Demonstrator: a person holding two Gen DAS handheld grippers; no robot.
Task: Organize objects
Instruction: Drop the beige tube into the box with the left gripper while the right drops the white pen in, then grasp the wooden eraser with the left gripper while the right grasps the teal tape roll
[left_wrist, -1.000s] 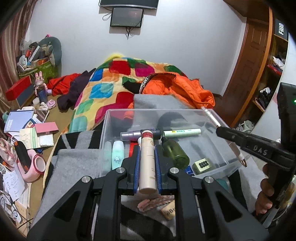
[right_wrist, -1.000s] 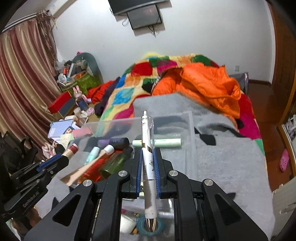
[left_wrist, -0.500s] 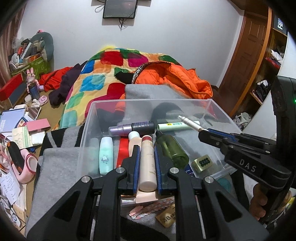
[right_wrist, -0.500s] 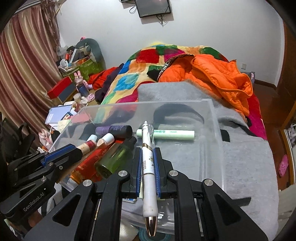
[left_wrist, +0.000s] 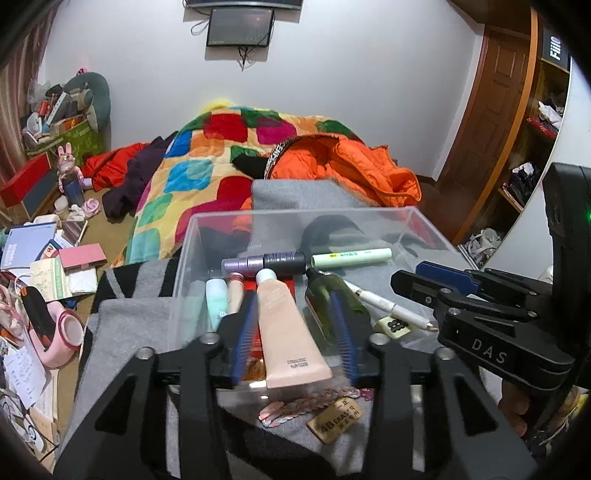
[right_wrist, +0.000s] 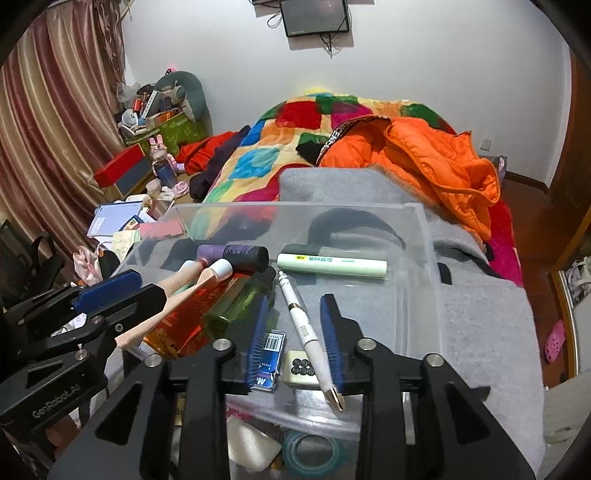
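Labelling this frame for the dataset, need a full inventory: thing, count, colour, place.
clear bin: 1, transparent, on the grey blanket
peach tube: 1, white cap, between the left jaws, over the bin's near wall
white pen: 1, gold tip, lying loose between the right jaws
green marker: 1, pale green, far part of bin
purple tube: 1, dark cap, far left of bin
green bottle: 1, olive, in bin beside pen
grey blanket: 1, under bin
orange jacket: 1, on bed behind
eraser: 1, tan, in front of bin
left gripper: 1, black, jaws just opening
right gripper: 1, black, jaws just opening
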